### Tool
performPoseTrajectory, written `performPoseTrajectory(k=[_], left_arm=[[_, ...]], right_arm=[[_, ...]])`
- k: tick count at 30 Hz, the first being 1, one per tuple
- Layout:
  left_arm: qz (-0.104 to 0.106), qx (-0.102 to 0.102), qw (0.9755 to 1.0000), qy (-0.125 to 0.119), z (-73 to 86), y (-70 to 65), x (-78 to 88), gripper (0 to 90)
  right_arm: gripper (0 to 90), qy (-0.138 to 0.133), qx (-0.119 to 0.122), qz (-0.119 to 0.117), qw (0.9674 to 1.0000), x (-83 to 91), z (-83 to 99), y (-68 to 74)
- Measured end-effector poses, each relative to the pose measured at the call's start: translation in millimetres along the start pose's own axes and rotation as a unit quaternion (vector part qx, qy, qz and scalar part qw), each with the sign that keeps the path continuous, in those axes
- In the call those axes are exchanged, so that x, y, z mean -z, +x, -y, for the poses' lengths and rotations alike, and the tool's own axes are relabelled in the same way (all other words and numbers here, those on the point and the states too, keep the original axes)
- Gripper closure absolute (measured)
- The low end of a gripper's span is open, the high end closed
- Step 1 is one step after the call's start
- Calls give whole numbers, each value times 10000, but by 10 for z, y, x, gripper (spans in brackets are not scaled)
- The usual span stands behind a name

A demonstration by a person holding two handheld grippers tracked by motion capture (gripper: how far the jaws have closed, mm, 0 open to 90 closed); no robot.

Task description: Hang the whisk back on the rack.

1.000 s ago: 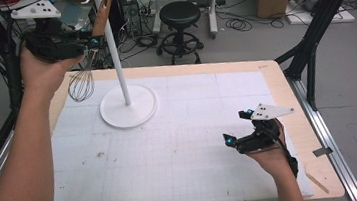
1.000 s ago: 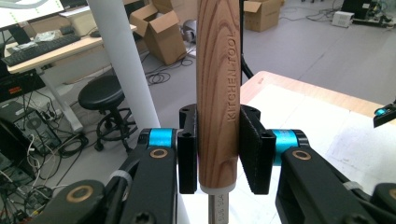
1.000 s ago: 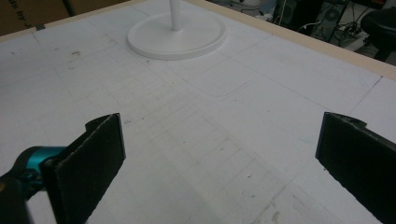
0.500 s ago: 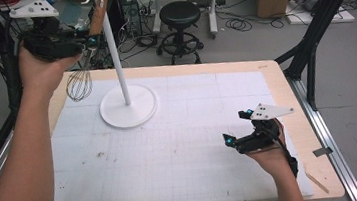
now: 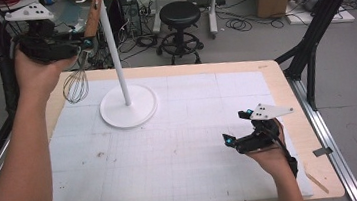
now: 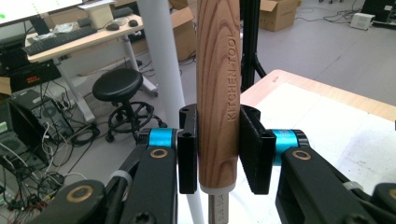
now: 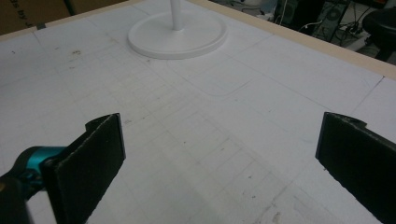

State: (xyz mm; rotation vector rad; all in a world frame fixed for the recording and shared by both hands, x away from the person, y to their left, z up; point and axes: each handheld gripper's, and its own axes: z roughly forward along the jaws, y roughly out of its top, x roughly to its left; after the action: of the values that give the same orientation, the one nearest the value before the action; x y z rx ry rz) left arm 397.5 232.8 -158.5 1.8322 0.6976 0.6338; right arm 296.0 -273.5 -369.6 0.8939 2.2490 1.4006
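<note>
We have the whisk (image 5: 76,83) at the upper left of the frame, hanging beside the white stand (image 5: 127,105) above the worktop (image 5: 274,78). The left gripper (image 6: 218,149) has its jaws clamped on the wooden handle (image 6: 218,88), low near the metal collar. We judge it light and stiff, the varnished wood somewhat slippery and the wire loops springy. The right gripper (image 5: 246,131), lower right, holds nothing, its jaws spread wide.

Left gripper (image 5: 82,44) raised, clamped; right gripper (image 5: 237,127) low, jaws apart
</note>
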Motion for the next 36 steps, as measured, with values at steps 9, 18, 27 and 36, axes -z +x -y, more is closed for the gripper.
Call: performPoseTrajectory(k=[9,18,27,36], left_arm=[[33,93,9999,-31,65,38,-15,706],[21,134,9999,48,69,35,-77,708],[35,179,9998,86,72,34,-131,708],[122,264,9995,112,69,35,-158,707]], right_arm=[[3,13,18,4,10000,-9,1,3],[3,24,6,9,10000,-4,6,-2],[3,11,9,13,10000,3,10,-5],[3,9,-2,34,10000,5,7,-6]])
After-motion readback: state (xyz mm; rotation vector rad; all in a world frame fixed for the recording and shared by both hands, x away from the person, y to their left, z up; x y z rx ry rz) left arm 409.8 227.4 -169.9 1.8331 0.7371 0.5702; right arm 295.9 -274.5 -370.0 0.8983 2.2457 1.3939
